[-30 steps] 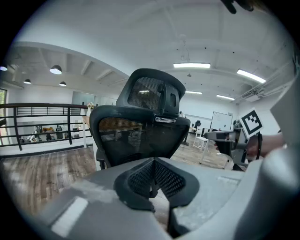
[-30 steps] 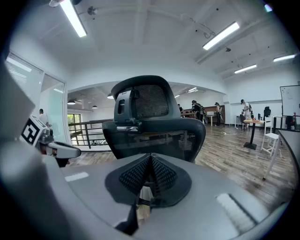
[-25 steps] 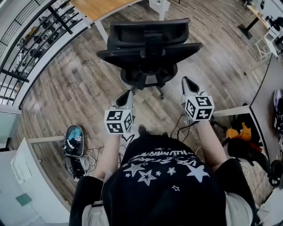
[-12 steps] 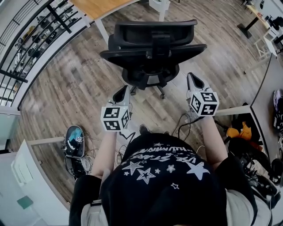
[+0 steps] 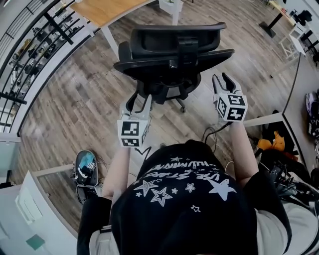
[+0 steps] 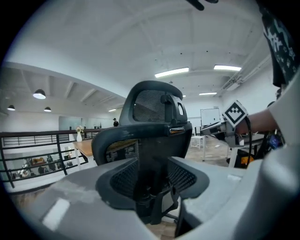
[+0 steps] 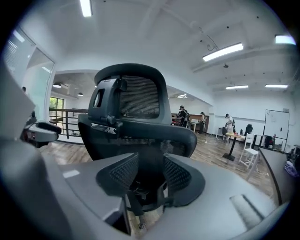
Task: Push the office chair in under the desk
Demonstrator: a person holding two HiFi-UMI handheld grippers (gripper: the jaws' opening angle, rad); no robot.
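The black mesh office chair [image 5: 174, 50] stands with its back toward me, short of the wood-topped desk [image 5: 107, 10] at the far left. My left gripper [image 5: 139, 102] hovers just behind the chair's left side. Its jaws are opening and nothing is between them. My right gripper [image 5: 223, 79] hangs by the chair's right edge, jaws also opening and empty. In the left gripper view the chair back [image 6: 152, 117] fills the gap between the grey jaws, and the desk [image 6: 86, 147] shows beyond. The right gripper view frames the chair back [image 7: 133, 110] the same way.
A railing [image 5: 30, 55] runs along the left. Shoes and tangled cables [image 5: 85, 167] lie on the wood floor by my left leg. A white table edge [image 5: 264, 121] and orange and black bags [image 5: 271, 149] crowd the right. A cable [image 5: 214, 132] trails near my feet.
Both grippers have moved forward toward the chair back, and their jaws have gone from shut to spread apart. The chair looks slightly closer in view.
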